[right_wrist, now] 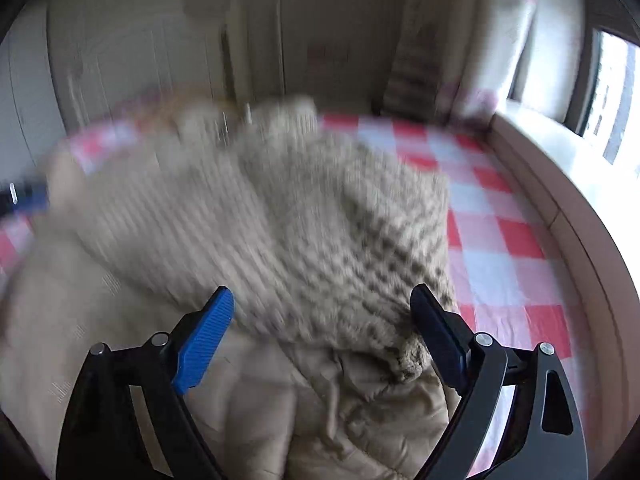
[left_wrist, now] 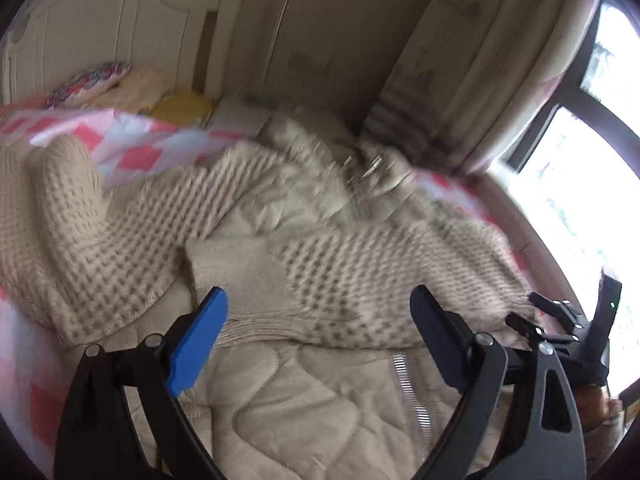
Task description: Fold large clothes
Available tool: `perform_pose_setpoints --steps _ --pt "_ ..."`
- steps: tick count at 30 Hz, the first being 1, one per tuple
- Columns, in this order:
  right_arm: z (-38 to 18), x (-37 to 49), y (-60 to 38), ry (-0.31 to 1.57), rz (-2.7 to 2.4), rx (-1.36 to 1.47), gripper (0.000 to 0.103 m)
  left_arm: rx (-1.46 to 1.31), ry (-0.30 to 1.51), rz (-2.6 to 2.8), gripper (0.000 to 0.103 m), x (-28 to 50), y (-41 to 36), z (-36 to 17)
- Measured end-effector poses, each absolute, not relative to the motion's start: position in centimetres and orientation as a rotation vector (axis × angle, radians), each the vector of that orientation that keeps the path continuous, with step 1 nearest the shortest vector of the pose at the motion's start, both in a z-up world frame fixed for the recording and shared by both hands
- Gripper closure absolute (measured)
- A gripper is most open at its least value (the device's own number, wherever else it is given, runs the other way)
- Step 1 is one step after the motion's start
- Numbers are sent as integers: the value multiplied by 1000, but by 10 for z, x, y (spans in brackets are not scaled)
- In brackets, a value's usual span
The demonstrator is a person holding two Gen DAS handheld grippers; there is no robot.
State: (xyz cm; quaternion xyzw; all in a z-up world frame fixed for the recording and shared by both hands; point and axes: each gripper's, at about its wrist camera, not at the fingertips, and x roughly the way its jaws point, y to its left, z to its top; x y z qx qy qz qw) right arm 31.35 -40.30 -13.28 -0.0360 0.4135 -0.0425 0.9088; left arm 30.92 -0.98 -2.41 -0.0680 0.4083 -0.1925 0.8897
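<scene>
Left wrist view: left tongs (left_wrist: 318, 312) released, blue pads wide apart above cream waffle-knit sweater (left_wrist: 120, 240) spread over quilted beige coat (left_wrist: 280, 408), centre frame, on checked bed sheet (left_wrist: 132, 148). Right wrist view, blurred: right tongs (right_wrist: 322, 312) released over sweater hem.

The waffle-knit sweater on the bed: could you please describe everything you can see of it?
The waffle-knit sweater is cream-beige and chunky, with a smoother ribbed hem. It lies crumpled and unfolded across a quilted beige coat, one sleeve reaching onto the red-checked sheet. Both the left gripper and right gripper are open, with the knit's edge between their fingers, not clamped. Motion blur hides finer detail.
</scene>
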Motion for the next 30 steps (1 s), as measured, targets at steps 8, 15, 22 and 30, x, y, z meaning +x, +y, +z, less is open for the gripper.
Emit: perform_pose_setpoints --steps 8,15,22,30 --pt "-100 306 -431 806 -24 11 16 -51 995 -398 11 311 -7 -67" --pt "-82 367 -410 661 -99 11 9 -125 929 -349 9 298 0 -56" --pt "-130 397 -425 841 -109 37 5 -508 707 -59 4 278 176 -23" --pt "-126 402 -419 836 -136 -7 5 -857 717 217 11 339 360 -31"
